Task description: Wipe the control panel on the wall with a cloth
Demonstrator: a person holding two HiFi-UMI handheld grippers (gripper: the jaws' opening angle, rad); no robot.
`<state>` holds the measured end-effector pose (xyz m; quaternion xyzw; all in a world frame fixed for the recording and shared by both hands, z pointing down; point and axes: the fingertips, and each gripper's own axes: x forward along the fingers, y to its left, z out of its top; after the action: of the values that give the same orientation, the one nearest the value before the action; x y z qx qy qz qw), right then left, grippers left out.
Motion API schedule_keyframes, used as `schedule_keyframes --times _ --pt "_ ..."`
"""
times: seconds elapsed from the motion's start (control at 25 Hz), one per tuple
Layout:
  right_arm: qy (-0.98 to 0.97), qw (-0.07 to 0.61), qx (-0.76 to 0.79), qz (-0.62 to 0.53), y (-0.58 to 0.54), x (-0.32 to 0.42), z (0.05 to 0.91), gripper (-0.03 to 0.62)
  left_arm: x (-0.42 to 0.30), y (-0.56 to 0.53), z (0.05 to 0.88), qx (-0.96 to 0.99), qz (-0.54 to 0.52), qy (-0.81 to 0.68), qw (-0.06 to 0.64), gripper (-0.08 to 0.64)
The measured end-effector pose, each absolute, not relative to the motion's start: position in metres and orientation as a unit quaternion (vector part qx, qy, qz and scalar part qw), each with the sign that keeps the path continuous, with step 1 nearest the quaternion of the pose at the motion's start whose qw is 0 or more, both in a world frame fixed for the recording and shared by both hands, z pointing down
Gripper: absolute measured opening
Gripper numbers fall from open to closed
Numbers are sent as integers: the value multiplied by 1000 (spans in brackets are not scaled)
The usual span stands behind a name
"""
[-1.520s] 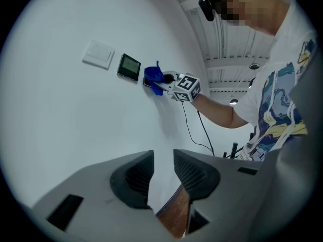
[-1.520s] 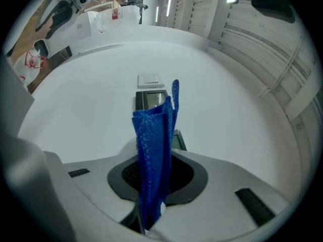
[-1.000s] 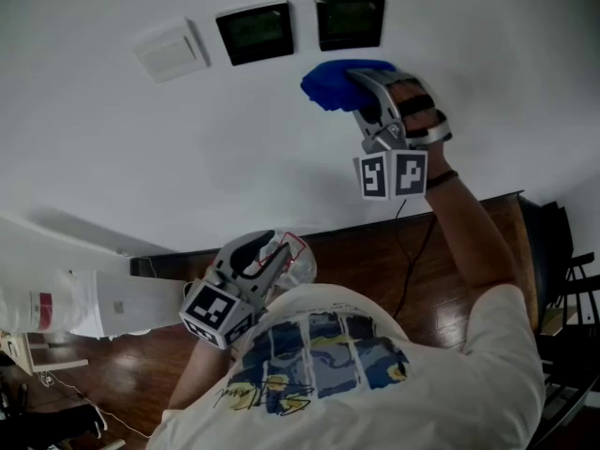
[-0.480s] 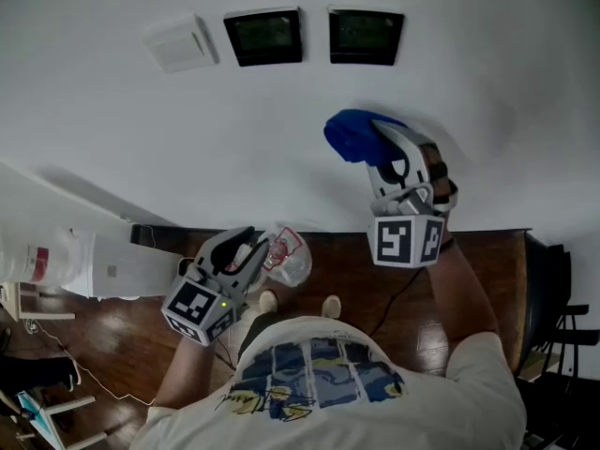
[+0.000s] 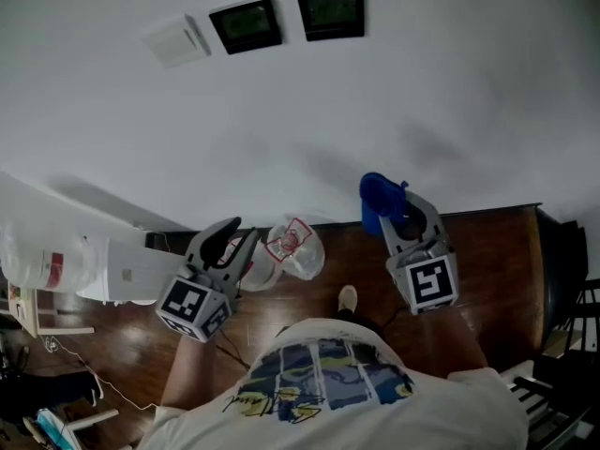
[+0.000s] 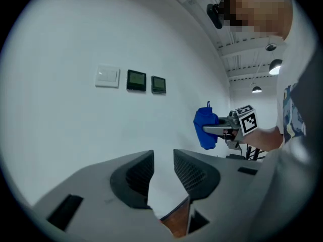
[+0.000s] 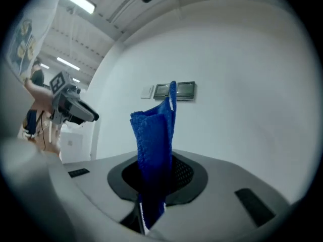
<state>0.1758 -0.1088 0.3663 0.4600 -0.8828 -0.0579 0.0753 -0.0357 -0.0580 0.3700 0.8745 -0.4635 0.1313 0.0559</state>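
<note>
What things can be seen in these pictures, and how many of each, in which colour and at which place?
wall: 1, white, ahead
control panels: 2, dark, side by side, high on the wall
switch plate: 1, white, on the wall, left of the panels
cloth: 1, blue, clamped in the right gripper, well below the panels
plastic bag: 1, clear with red print, low by the wall
floor: 1, brown wood
shirt: 1, white with blue print, on the person
left gripper: 1, grey, jaws apart, empty
right gripper: 1, grey, shut on the cloth
</note>
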Motion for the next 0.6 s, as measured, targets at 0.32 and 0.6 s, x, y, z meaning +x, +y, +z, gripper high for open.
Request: schedule_keyframes --times 0.32,0.6 --pt "-856 45 515 -21 -8 183 362 77 -62 29 368 897 97 -428 56 107" --pt "-845 38 533 0 64 157 353 76 -86 90 381 908 86 -405 68 107"
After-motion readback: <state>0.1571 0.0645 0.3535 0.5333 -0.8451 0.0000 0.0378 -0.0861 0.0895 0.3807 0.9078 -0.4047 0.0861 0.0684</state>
